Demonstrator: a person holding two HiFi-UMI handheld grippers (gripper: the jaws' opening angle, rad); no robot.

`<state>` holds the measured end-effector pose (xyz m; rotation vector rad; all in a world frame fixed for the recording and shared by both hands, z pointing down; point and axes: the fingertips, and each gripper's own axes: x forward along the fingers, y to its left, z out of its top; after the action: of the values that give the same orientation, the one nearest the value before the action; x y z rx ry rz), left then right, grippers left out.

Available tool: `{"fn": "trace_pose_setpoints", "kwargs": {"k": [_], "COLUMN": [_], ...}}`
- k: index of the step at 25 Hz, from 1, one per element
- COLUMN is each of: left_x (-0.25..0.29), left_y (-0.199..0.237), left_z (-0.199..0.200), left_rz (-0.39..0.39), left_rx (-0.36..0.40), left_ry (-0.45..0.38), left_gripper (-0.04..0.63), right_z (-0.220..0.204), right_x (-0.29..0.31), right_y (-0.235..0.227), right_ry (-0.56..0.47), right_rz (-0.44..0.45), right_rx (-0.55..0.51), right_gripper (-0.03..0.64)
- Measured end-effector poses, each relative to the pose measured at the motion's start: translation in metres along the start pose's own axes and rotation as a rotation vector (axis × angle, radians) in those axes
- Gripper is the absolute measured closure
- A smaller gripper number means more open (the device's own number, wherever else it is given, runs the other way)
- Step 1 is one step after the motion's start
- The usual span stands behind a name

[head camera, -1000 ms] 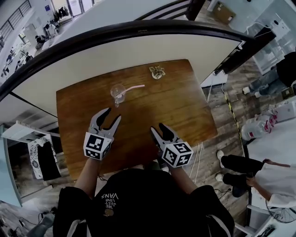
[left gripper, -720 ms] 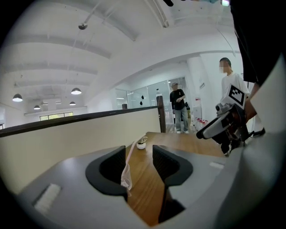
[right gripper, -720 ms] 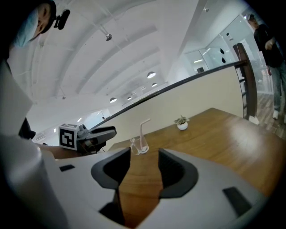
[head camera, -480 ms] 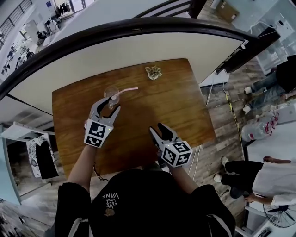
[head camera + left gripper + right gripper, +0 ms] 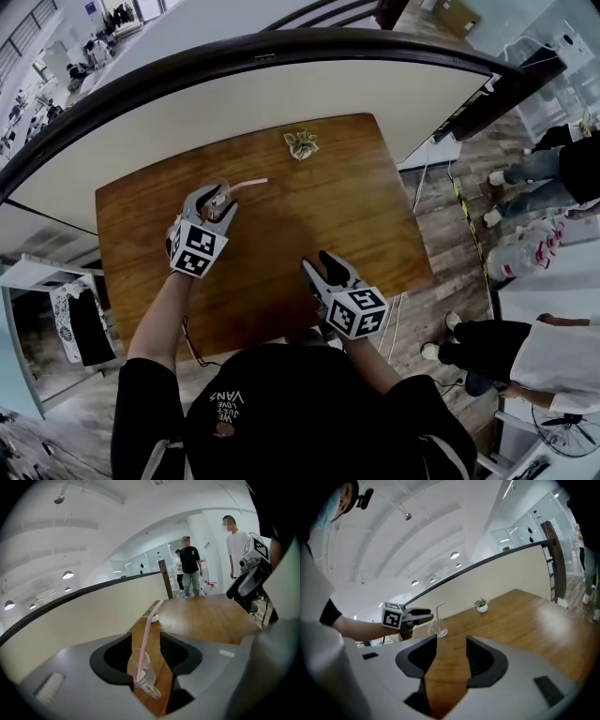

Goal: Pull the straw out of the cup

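A clear plastic cup (image 5: 219, 199) stands near the far left of the wooden table (image 5: 309, 216), with a pink straw (image 5: 249, 184) leaning out of it to the right. My left gripper (image 5: 217, 196) is open, one jaw on each side of the cup. In the left gripper view the cup (image 5: 143, 671) sits in the gap between the jaws and the straw (image 5: 148, 634) slants up and away. My right gripper (image 5: 321, 264) hovers open over the near middle of the table, holding nothing. From its view the cup (image 5: 438, 629) and the left gripper (image 5: 418, 617) lie ahead to the left.
A small potted plant (image 5: 301, 143) stands at the table's far edge, right of the cup. A curved cream wall with a dark rail (image 5: 281, 56) rises behind the table. People stand on the floor to the right (image 5: 525, 337).
My left gripper has moved forward over the table and now straddles the cup. The right gripper has stayed in place, open.
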<state>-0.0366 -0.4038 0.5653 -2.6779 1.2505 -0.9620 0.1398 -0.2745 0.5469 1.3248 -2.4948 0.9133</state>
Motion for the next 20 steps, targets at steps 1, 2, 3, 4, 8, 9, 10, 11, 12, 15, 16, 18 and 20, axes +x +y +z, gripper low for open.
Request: {"fn": "trace_pose_setpoints", "kwargs": {"k": [1,2,3,4,8,9,10,11,12,15,16,18,20], "left_x": [0.004,0.008,0.011,0.015,0.027,0.029,0.031,0.033,0.035,0.039,0.039,0.040,0.040], "left_y": [0.000,0.000,0.000,0.000,0.003,0.003,0.004,0.004,0.004,0.003,0.002,0.002,0.003], "left_z": [-0.001,-0.002,-0.004,-0.005,-0.010,-0.011,-0.011,-0.011,-0.012,-0.014,-0.015,-0.017,-0.019], "left_rz": [-0.003,-0.007,-0.010,-0.012,-0.017,-0.019,-0.020,-0.022,-0.024,-0.032,-0.033,-0.034,-0.033], "left_rx": [0.008,0.017,0.026,0.035,0.071,0.080,0.089,0.097,0.105,0.118,0.121,0.124,0.128], "left_ry": [0.012,0.024,0.035,0.047,0.095,0.105,0.114,0.124,0.133,0.152,0.157,0.167,0.173], "left_gripper": [0.422,0.422,0.422,0.422,0.422,0.422,0.422,0.423,0.427,0.468,0.485,0.515,0.543], "right_z": [-0.001,-0.002,-0.002,-0.003,-0.004,-0.004,-0.004,-0.004,-0.004,-0.003,-0.003,-0.002,-0.002], "right_x": [0.000,0.000,0.000,0.000,0.001,0.001,0.001,0.001,0.001,0.000,-0.001,-0.001,-0.001], "right_y": [-0.001,-0.003,-0.004,-0.004,-0.007,-0.008,-0.008,-0.009,-0.009,-0.012,-0.012,-0.013,-0.013], "right_ry": [0.003,0.005,0.007,0.008,0.009,0.008,0.008,0.007,0.005,0.001,0.000,-0.003,-0.004], "right_rz": [-0.001,-0.002,-0.003,-0.004,-0.008,-0.010,-0.012,-0.014,-0.016,-0.023,-0.026,-0.031,-0.034], "right_rx": [0.002,0.004,0.005,0.007,0.016,0.018,0.021,0.023,0.025,0.028,0.029,0.031,0.033], "right_gripper": [0.454,0.454,0.454,0.454,0.453,0.454,0.454,0.454,0.454,0.454,0.454,0.454,0.454]}}
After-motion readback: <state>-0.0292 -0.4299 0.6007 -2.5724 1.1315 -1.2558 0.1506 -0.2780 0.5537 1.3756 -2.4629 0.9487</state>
